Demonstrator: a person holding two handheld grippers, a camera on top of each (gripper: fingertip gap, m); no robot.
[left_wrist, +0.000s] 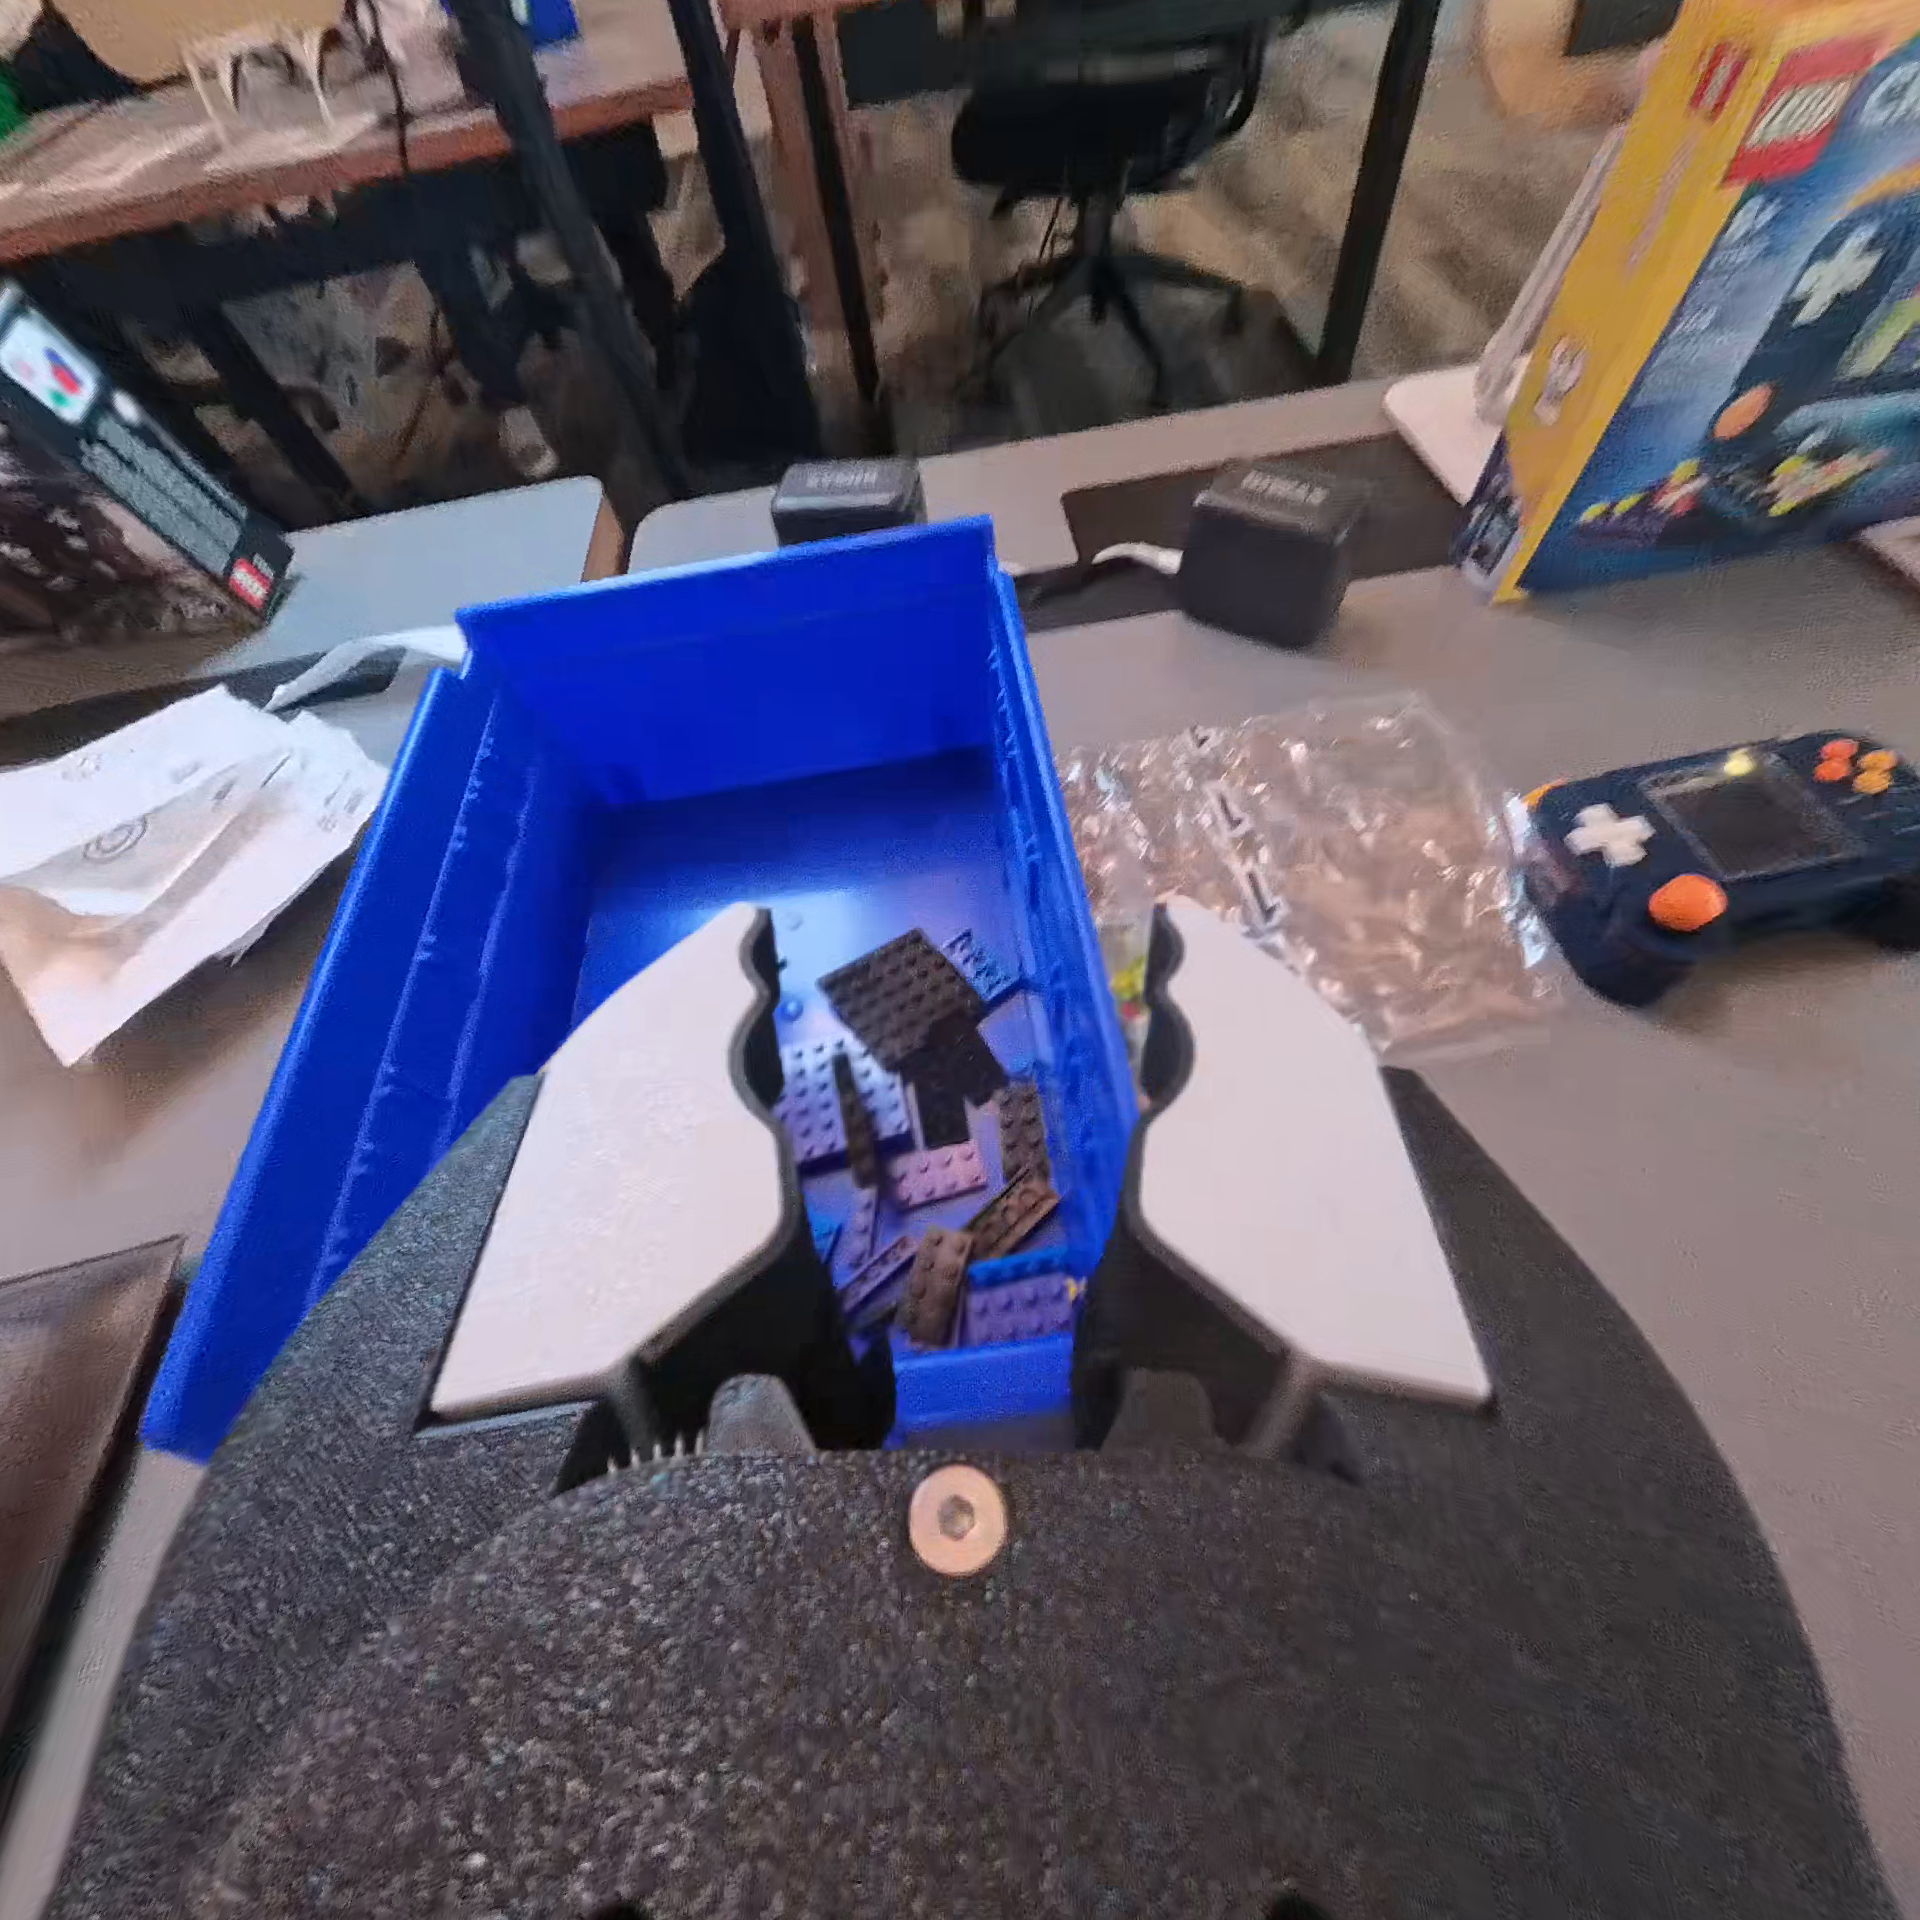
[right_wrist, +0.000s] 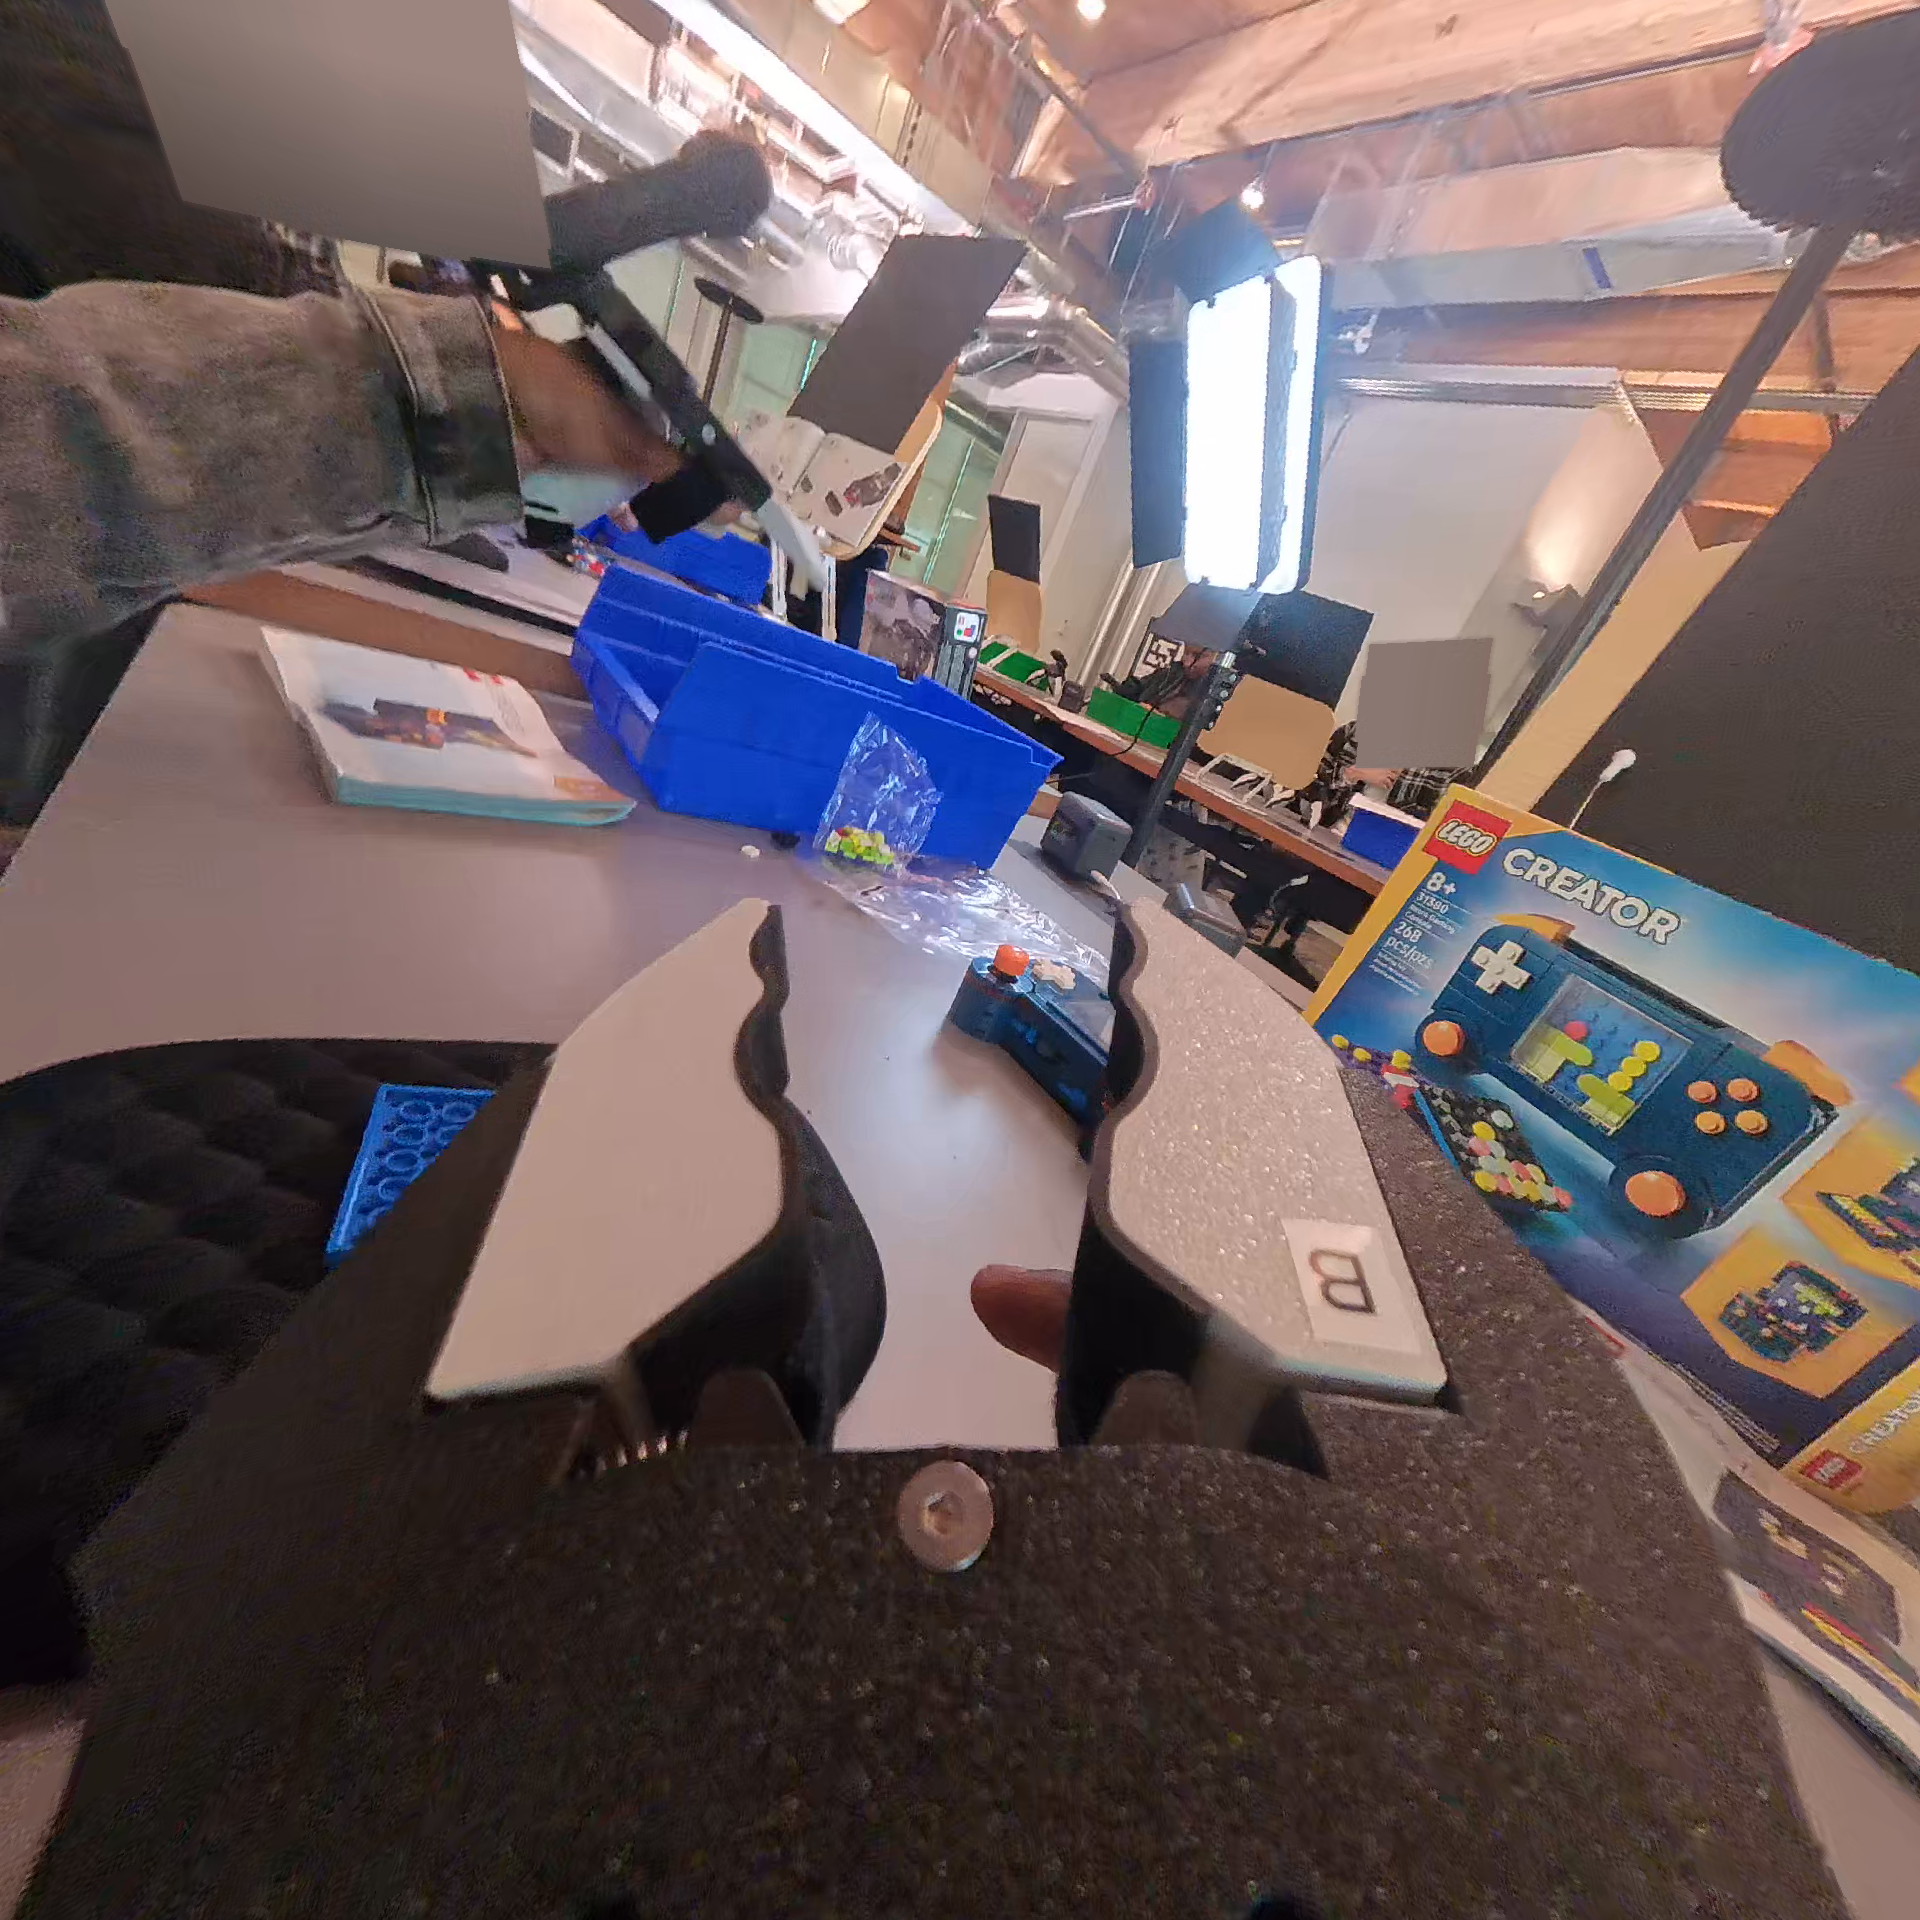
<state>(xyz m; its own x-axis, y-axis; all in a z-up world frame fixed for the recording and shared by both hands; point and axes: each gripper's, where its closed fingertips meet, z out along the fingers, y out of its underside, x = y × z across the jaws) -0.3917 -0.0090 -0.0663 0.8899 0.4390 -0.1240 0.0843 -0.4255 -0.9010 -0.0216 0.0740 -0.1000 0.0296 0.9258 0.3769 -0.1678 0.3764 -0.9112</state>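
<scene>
Left gripper fingers spread wide, empty, poised over blue bin; loose dark and purple brick plates lie at bin's near end. Crumpled clear bag just right of bin, white paper sheets left. Right gripper fingers wide, empty, low over grey desk; dark-blue brick handheld console beside right finger, yellow set box beyond, open booklet by bins

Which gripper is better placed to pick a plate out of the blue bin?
Left, probably. The left gripper hangs open over the blue bin, above the dark plates. The right gripper is open, low beside the toy console.
</scene>
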